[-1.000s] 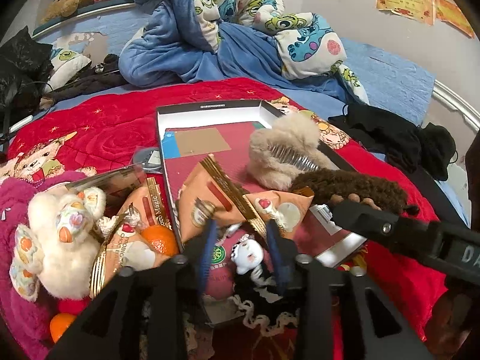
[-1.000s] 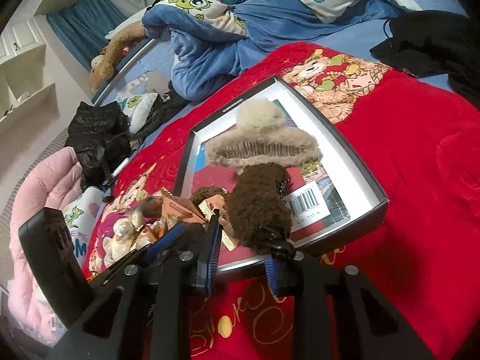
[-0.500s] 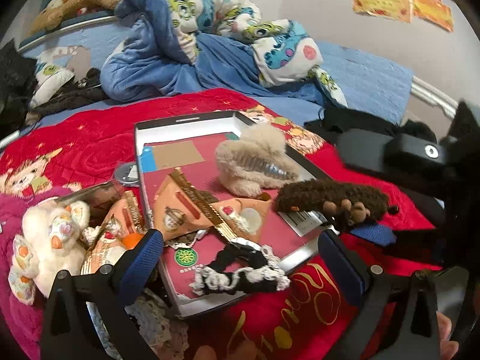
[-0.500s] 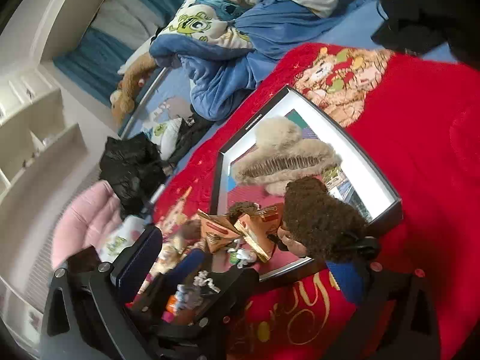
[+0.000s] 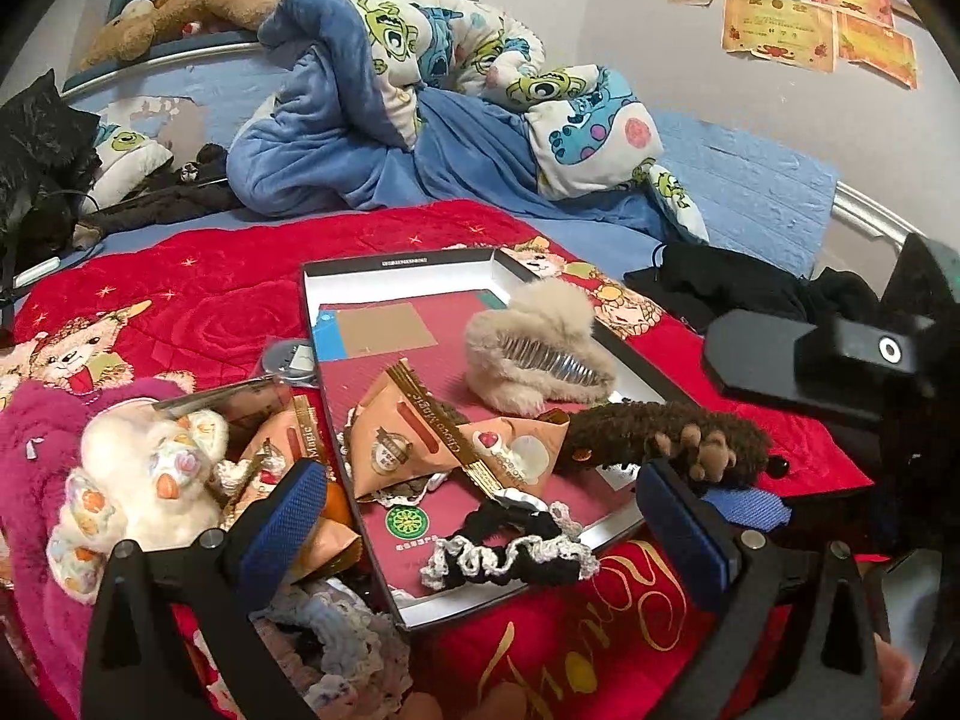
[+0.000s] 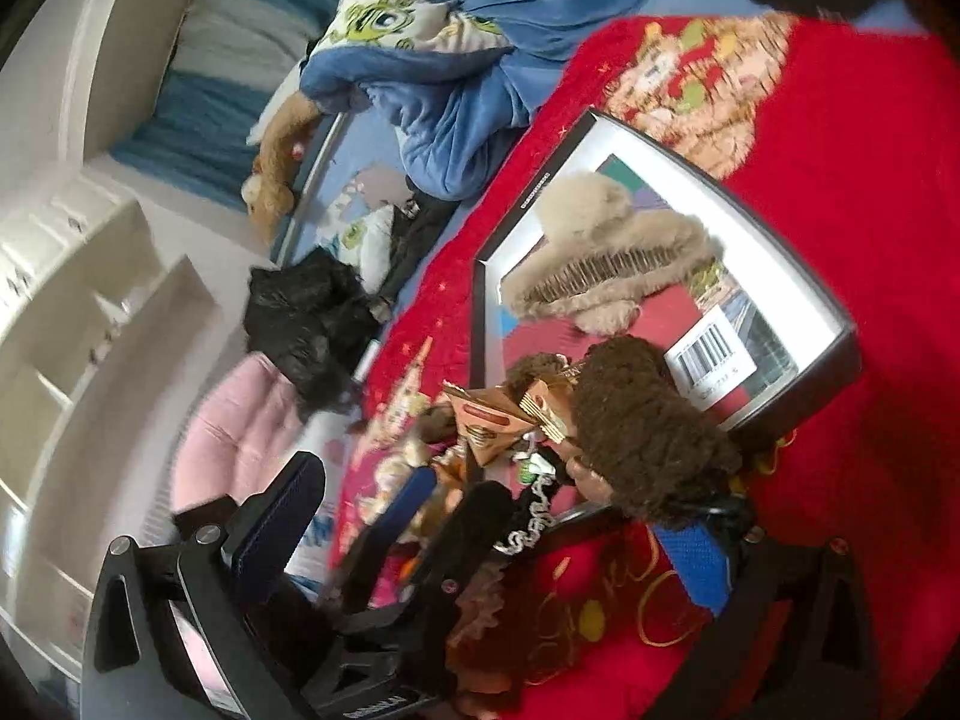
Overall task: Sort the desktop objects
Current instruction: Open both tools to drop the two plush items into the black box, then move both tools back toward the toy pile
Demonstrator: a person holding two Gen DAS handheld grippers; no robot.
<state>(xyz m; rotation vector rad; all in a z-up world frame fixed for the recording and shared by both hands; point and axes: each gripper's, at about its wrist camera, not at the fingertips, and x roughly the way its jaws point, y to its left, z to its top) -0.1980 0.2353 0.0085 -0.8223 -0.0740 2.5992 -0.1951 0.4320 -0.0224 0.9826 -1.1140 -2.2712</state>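
Note:
A black-rimmed box lid point(image 5: 396, 264) lies on the red blanket and holds a beige furry hair claw point(image 5: 534, 354), orange snack packets point(image 5: 414, 432) and a black-and-white lace scrunchie point(image 5: 510, 552). A brown furry hair claw point(image 5: 660, 438) rests at the lid's right edge. My left gripper point(image 5: 480, 528) is open wide just above the scrunchie, empty. My right gripper point(image 6: 492, 534) is open; the brown claw point(image 6: 648, 444) lies against its right finger point(image 6: 696, 558). The lid also shows in the right wrist view point(image 6: 660, 144).
Left of the lid lie a white plush toy point(image 5: 138, 468), a pink fluffy item point(image 5: 30, 456), more packets and an orange. A blue blanket pile point(image 5: 420, 120) and black clothes point(image 5: 720, 288) lie behind. White shelves point(image 6: 90, 276) stand at the side.
Both grippers have opened wide. The left one let go of the scrunchie, which now lies in the lid, and drew back. The right one released the brown hair claw and tilted.

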